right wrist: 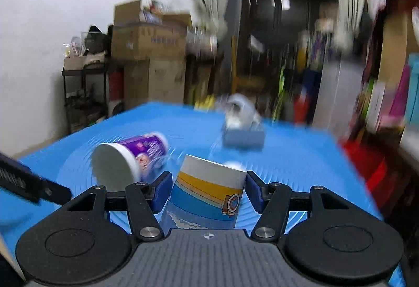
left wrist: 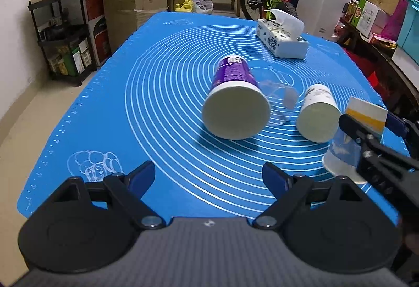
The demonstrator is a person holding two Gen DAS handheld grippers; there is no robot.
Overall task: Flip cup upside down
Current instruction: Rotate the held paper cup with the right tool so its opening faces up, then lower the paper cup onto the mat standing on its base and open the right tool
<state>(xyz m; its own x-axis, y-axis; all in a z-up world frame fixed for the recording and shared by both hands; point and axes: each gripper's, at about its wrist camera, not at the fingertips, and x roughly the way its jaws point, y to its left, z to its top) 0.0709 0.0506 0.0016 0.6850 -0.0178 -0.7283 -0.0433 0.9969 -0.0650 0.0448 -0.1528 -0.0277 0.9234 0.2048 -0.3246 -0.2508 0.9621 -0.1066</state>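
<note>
My right gripper [right wrist: 207, 191] holds the blue-and-yellow paper cup [right wrist: 207, 195] between its blue pads [right wrist: 162, 191], lifted clear of the blue mat [left wrist: 157, 77] and tilted, its rim toward my wrist and its base away. My left gripper [left wrist: 208, 178] hangs with jaws wide, holding nothing, on the near side of the purple cup [left wrist: 234, 98].

Risks, as I judge them: thin tapered paper wall may buckle under pinch, or slide along its taper mid-rotation; the right wrist view is motion-blurred, so a fast swing may clip the small white cup [left wrist: 318, 114] lying just beside the purple cup. A clear plastic piece [left wrist: 281, 101] lies between those two. The tissue box [left wrist: 282, 38] sits beyond the purple cup. The mat looks matte, ringed with white lines.
</note>
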